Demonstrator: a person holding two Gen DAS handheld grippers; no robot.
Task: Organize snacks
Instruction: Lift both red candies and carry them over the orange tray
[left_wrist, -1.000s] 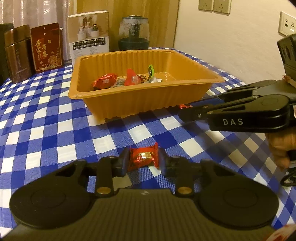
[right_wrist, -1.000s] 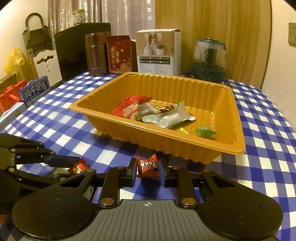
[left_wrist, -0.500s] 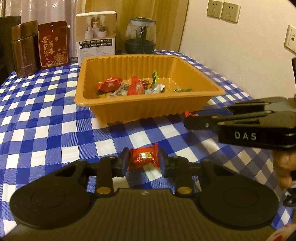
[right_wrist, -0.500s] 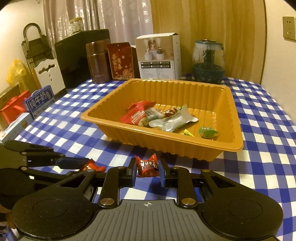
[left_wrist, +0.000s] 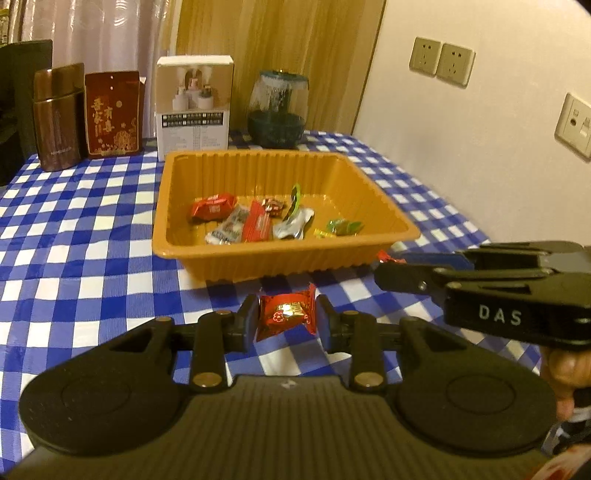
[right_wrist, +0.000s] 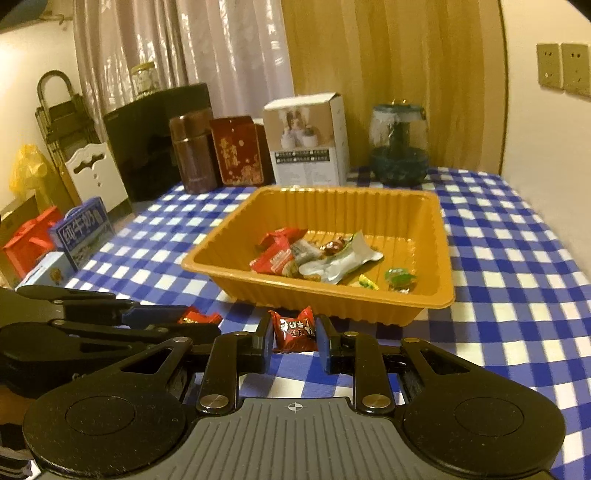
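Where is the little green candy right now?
In the left wrist view, the green candy lies inside the orange tray, toward its right side, just right of the silver wrapper.

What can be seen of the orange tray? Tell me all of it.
The orange tray is a shallow rectangular tub of thin ribbed plastic with a flat rolled rim. It sits level on the blue checked tablecloth, open side up. A few wrapped snacks lie loose on its floor. Neither gripper touches it.
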